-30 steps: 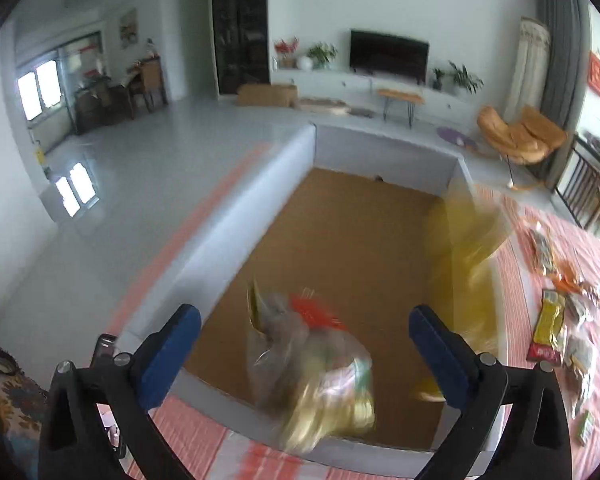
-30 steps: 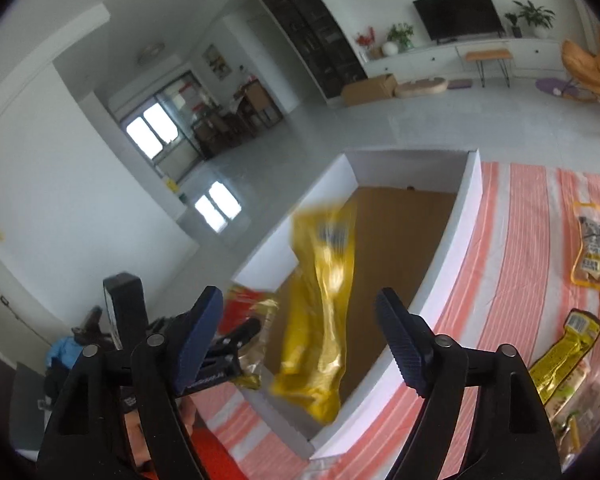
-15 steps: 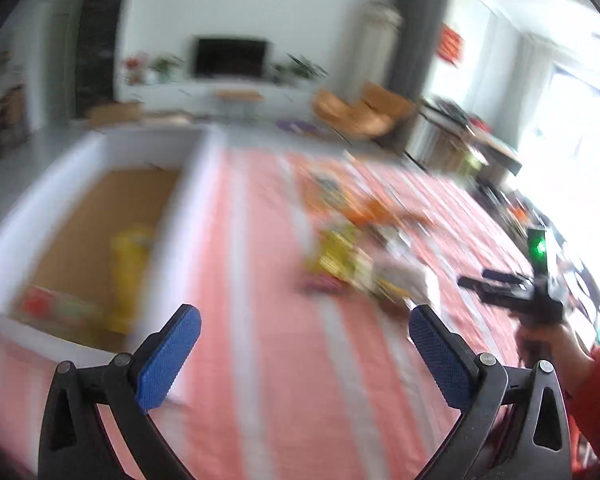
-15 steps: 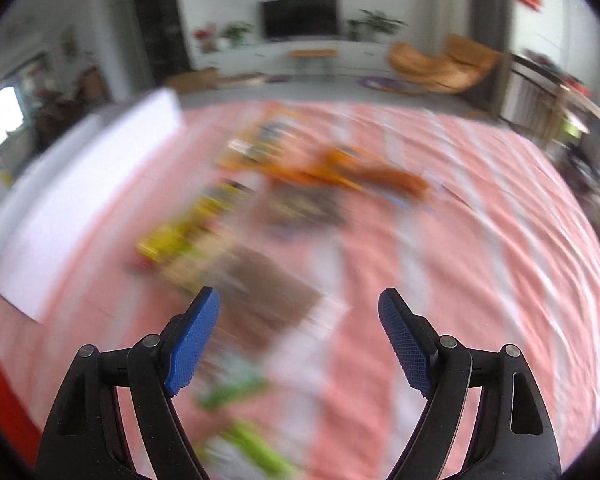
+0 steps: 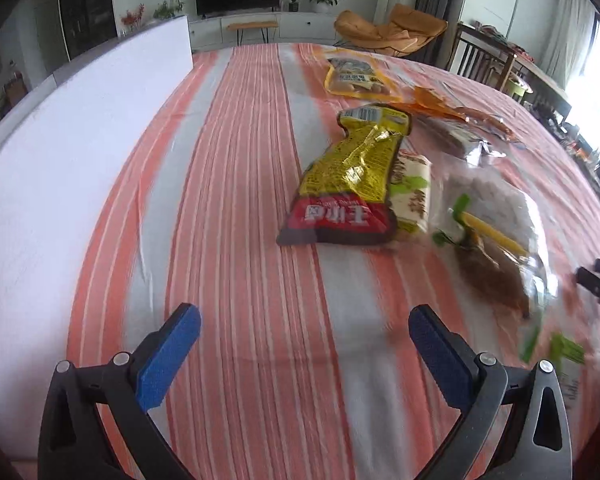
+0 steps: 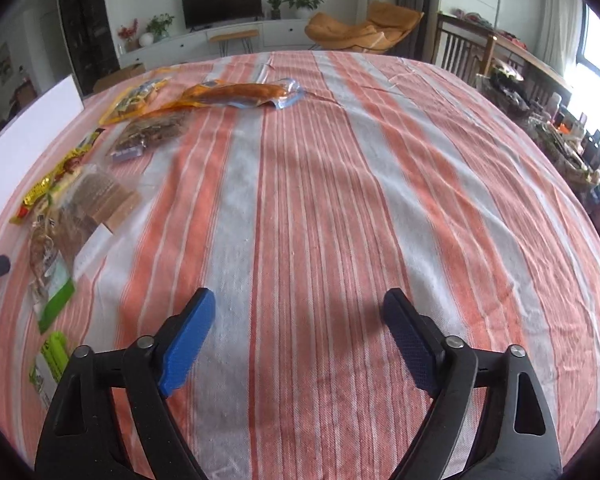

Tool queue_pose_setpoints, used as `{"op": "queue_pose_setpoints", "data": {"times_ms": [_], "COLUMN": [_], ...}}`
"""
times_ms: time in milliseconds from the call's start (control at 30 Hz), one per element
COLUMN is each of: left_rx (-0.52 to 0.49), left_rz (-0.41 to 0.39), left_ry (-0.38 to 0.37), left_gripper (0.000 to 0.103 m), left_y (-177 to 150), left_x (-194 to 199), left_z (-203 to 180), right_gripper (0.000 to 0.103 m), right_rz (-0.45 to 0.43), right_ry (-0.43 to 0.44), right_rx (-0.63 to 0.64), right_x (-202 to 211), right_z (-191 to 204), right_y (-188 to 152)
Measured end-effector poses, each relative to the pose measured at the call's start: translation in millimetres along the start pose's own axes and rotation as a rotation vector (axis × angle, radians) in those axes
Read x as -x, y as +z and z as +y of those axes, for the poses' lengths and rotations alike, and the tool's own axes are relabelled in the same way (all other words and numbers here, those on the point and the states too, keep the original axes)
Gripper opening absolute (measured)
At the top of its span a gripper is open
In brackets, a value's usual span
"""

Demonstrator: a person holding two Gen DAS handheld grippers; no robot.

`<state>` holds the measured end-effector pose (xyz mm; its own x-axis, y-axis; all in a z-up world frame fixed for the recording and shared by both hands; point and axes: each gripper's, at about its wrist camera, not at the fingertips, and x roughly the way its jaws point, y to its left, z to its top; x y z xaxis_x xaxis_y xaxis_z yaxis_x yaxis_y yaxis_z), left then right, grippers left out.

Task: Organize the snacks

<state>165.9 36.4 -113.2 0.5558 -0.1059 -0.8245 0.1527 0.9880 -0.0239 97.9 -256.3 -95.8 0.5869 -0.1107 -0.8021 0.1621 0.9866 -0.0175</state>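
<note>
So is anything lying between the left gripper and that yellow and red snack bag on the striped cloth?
Nothing visible. Only bare striped cloth lies between the open left gripper and the yellow and red bag. A white packet sits tucked against the bag's right edge.

Striped cloth [image 6: 320, 200] – woven, matt; yellow snack bag [image 5: 352, 172] – glossy crinkled foil; fingers [image 5: 168, 360] – textured blue pads.

Black plastic left tool [image 5: 304, 344], blue textured pads [image 5: 168, 360], silver screws at the pivots. Right tool [image 6: 298, 330] identical: black frame, blue pads.
</note>
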Motion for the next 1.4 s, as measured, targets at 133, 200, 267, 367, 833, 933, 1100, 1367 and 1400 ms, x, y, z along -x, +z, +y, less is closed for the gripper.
{"op": "queue_pose_setpoints", "data": {"times_ms": [133,200,267,367,833,933,1100,1367,1400], "left_rx": [-0.021,-0.019,-0.017,-0.017,-0.017,-0.017,-0.017,-0.017,-0.017], "left_rz": [-0.021,-0.02,-0.02,-0.02,-0.02,-0.02,-0.02,-0.02,-0.02], "left_ry": [0.015,0.018,0.016,0.017,0.018,0.018,0.018,0.018,0.018], "left_gripper": [0.103,0.103,0.103,0.103,0.103,0.103,0.103,0.103,0.103], "left_y": [11,13,13,13,13,13,13,13,13], "left_x": [-8,-7,-7,-7,-7,-7,-7,-7,-7], "left_z": [-5,-4,-3,-3,-3,-3,-3,-3,-3], "right_gripper": [0.096,0.096,0.097,0.098,0.099,0.099,0.099,0.099,0.099], "right_rz": [0.007,0.008,0.01,0.011,0.012,0.012,0.012,0.012,0.012], "right_ry": [-0.006,-0.009,-0.01,-0.011,-0.014,-0.014,-0.014,-0.014,-0.014], "right_rx": [-0.009,-0.011,-0.013,-0.015,-0.018,-0.018,-0.019,-0.019,-0.019], "right_x": [2,3,3,3,3,3,3,3,3], "right_z": [-4,-3,-2,-3,-3,-3,-3,-3,-3], "right_y": [-7,-8,-7,-6,-6,-6,-6,-6,-6]}}
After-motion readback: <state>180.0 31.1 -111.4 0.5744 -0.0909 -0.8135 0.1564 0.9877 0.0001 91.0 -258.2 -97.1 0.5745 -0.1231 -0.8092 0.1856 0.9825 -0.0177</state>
